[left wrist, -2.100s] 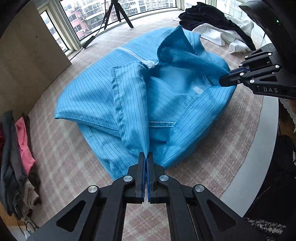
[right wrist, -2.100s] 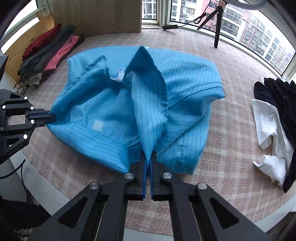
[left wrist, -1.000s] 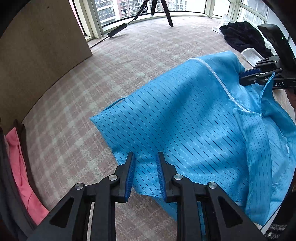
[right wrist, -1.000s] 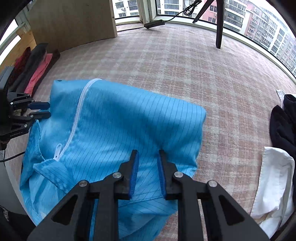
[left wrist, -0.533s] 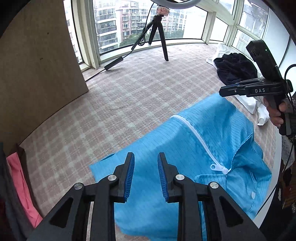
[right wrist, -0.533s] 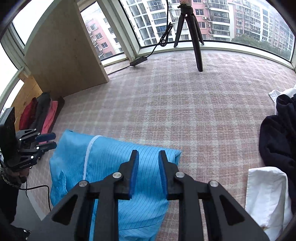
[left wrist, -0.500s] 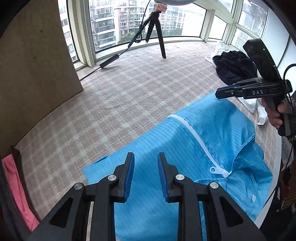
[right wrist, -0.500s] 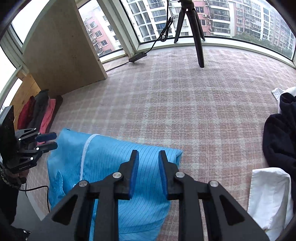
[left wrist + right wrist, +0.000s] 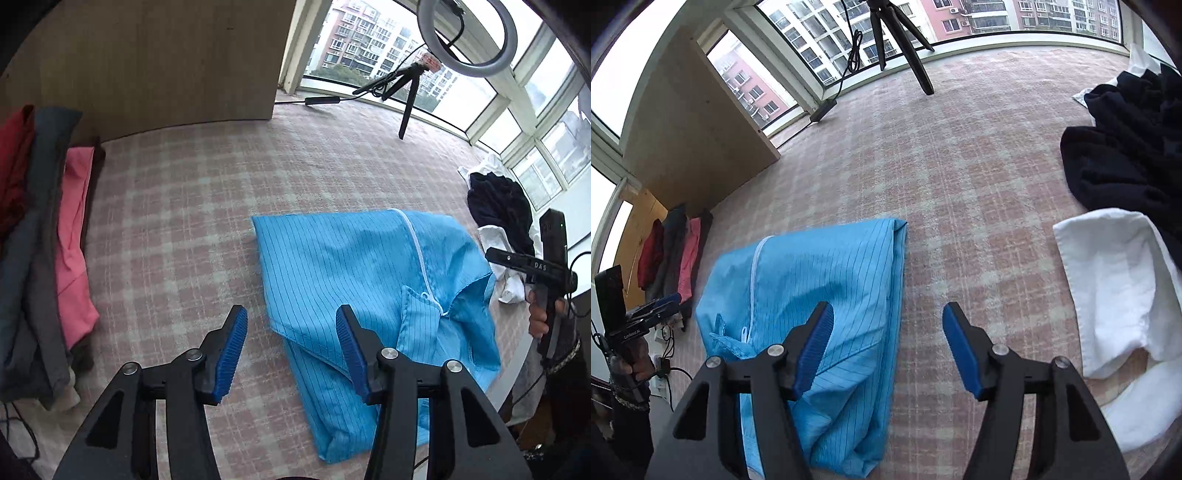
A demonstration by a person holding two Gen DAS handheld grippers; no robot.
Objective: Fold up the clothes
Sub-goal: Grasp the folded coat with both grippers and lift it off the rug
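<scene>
A blue striped zip jacket (image 9: 354, 273) lies folded on the checked table cover, its white zipper facing up; it also shows in the right wrist view (image 9: 820, 280). My left gripper (image 9: 291, 343) is open and empty, raised above the jacket's left edge. My right gripper (image 9: 886, 343) is open and empty, raised above the jacket's right edge. The right gripper also shows at the far right of the left wrist view (image 9: 524, 262), and the left gripper at the far left of the right wrist view (image 9: 650, 314).
A stack of folded red, grey and pink clothes (image 9: 48, 229) lies at the left. A dark garment (image 9: 1126, 147) and a white one (image 9: 1119, 288) lie in a pile at the right. A tripod (image 9: 406, 96) and a wooden panel (image 9: 147, 55) stand at the back.
Both grippers let go of the jacket after folding it over, then lifted back and opened wide. The jacket now lies flat with its zipper side up.
</scene>
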